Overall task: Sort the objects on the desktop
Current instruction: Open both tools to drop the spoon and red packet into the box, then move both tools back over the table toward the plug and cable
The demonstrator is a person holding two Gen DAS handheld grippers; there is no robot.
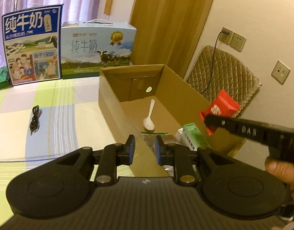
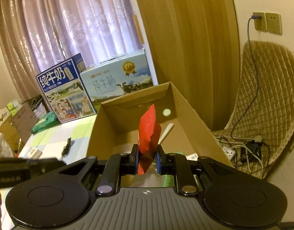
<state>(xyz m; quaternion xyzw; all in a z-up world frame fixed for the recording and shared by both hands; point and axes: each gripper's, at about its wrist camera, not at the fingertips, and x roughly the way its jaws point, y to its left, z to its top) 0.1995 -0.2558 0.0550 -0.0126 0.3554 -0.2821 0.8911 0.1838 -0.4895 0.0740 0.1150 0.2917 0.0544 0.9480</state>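
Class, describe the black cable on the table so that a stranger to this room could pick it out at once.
Start at the open cardboard box on the checked tablecloth. Look to its left, in front of the two milk cartons: the black cable lies alone there in a loose bundle. It is the only thin, dark thing on that cloth.

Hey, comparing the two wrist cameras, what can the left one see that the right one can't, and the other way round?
Only the left wrist view shows the white spoon's bowl and the green-and-white carton in the cardboard box, plus the empty left gripper. Only the right wrist view shows the power strip with tangled cables on the chair and the clutter at the table's far left. Both show the box, the red packet in the right gripper, the black cable and the two milk cartons.
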